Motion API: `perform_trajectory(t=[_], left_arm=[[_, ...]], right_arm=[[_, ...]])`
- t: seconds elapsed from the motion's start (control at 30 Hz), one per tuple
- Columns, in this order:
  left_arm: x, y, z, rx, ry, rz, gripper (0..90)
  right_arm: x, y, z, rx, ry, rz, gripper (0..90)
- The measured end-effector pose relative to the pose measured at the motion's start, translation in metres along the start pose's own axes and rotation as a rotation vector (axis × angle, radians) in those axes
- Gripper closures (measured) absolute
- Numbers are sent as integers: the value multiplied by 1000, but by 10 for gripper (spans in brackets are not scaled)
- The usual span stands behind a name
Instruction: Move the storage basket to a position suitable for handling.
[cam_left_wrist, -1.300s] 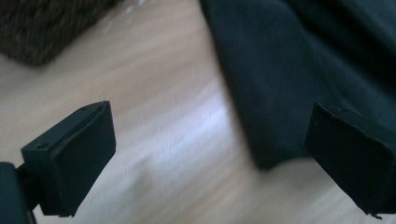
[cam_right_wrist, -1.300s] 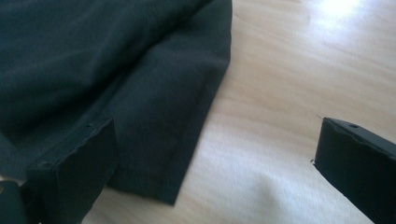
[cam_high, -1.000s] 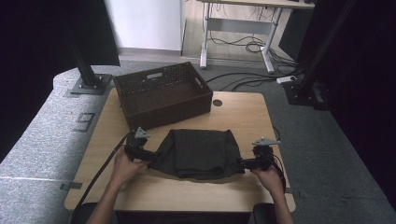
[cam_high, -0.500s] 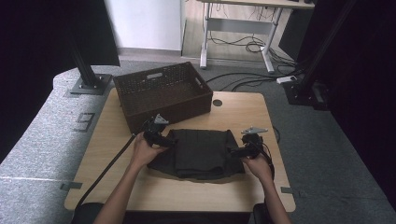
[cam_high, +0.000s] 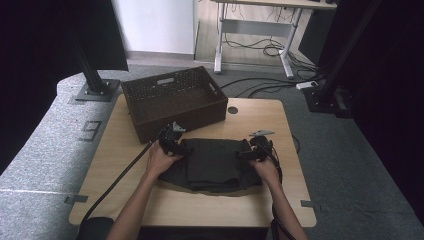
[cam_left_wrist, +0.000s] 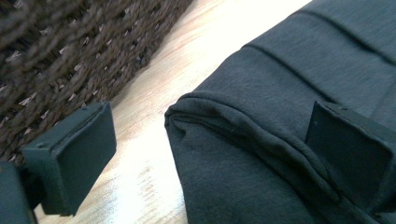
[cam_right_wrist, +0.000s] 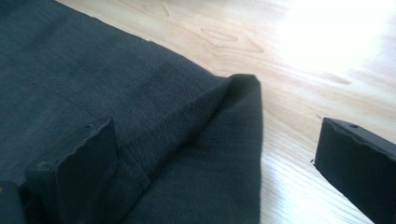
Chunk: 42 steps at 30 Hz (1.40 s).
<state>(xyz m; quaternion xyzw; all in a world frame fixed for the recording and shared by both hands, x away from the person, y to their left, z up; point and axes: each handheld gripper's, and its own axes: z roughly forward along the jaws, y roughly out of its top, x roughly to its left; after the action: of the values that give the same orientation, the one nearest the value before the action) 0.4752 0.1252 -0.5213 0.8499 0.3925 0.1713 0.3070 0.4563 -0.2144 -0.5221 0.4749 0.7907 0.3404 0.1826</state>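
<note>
We hold the left gripper and right gripper with jaws spread wide, one jaw of each resting on the folded dark cloth, clamping nothing. The soft knit cloth lies on the wooden table, just before the woven brown basket.

The folded dark grey cloth runs off the left gripper view's right and bottom edges; the dark brown woven basket is cut off and blurred.
</note>
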Motion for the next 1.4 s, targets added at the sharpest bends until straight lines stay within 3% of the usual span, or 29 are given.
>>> perform_trajectory(t=[0.1,0.17,0.53,0.77,1.17,1.4], left_arm=[[-1,-4,6,13,4,7,20],[0,-6,6,8,-5,-4,22],[-3,-27,-4,-15,-56,-55,38],[-11,-40,-21,6,-48,2,37],[-32,-75,-57,16,-58,62,46],[-44,-100,-76,12,-106,47,54]], right_arm=[[2,-1,5,11,-10,-18,0],[5,-5,11,59,-15,-54,0],[15,-23,6,41,-5,-38,0],[30,-34,-3,41,36,-56,0],[70,-61,-30,49,95,-133,0],[86,-74,-43,57,124,-155,0]])
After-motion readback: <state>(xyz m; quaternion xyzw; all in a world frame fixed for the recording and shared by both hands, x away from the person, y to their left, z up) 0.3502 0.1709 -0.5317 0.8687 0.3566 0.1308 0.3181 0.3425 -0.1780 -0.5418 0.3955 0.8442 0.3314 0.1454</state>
